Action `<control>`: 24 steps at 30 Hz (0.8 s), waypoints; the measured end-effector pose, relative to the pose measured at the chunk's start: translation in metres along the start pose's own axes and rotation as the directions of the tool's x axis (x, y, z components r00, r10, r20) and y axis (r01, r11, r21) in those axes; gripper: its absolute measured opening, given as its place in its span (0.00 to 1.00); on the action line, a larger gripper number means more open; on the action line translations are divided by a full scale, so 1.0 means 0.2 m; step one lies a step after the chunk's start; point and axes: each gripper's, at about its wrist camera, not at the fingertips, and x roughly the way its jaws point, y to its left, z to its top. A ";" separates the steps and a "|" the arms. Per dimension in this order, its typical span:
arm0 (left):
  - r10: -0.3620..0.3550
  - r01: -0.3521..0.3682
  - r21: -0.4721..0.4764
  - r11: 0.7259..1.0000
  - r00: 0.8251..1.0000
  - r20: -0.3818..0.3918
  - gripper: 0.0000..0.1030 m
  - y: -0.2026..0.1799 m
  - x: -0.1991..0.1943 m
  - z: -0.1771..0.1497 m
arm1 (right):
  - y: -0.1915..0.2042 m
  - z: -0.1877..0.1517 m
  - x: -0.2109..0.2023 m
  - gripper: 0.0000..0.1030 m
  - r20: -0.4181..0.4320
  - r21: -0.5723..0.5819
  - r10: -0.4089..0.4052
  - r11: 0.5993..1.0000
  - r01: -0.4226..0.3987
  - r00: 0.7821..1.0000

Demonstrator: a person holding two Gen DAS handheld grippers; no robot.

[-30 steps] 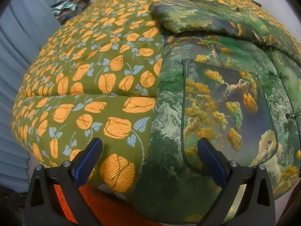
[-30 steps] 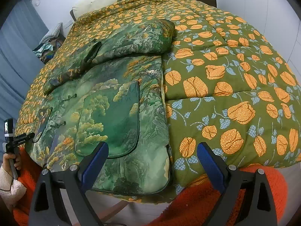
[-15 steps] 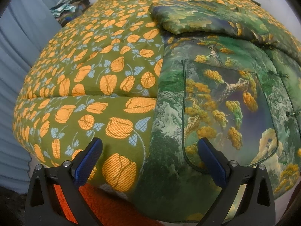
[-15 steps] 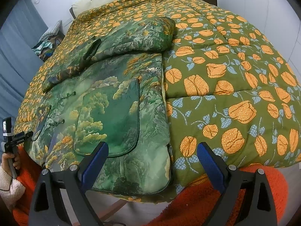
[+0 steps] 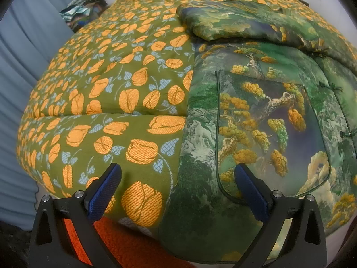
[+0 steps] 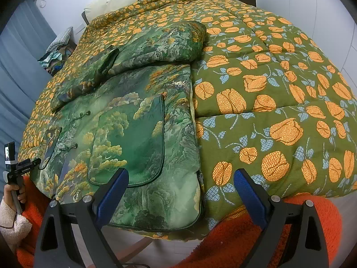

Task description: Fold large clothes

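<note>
2 grippers, both yours, both spread wide with nothing between the blue pads.

Item 1: left gripper (image 5: 177,187), bottom centre of the left wrist view. It hovers over the near edge of the bed, its left pad above the quilt, its right pad above the jacket hem.

Item 2: right gripper (image 6: 181,188), bottom centre of the right wrist view. Its left pad sits above the jacket's lower corner, its right pad above the quilt.

Item 3: jacket (image 6: 133,120), padded, green landscape print with yellow trees. It lies flat on the quilt, hem at the near bed edge, in the left half of the right wrist view and the right half of the left wrist view (image 5: 256,116). 1 piped patch pocket (image 6: 131,145) faces you; knot buttons run along the front at centre left. Sleeves are folded across the upper part.

Item 4: quilt (image 6: 267,93), olive with orange flowers, covering the bed.

Item 5: your left hand (image 6: 13,193), lower left of the right wrist view, gripping the other tool's handle.

Item 6: orange fleece (image 6: 256,245), bottom edge, below the quilt.
</note>
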 end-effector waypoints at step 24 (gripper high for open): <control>-0.356 0.345 -0.091 0.934 0.896 -0.264 0.96 0.04 0.13 -0.05 | -0.06 0.08 0.19 0.91 -0.229 0.071 0.156 0.987 -0.143 0.961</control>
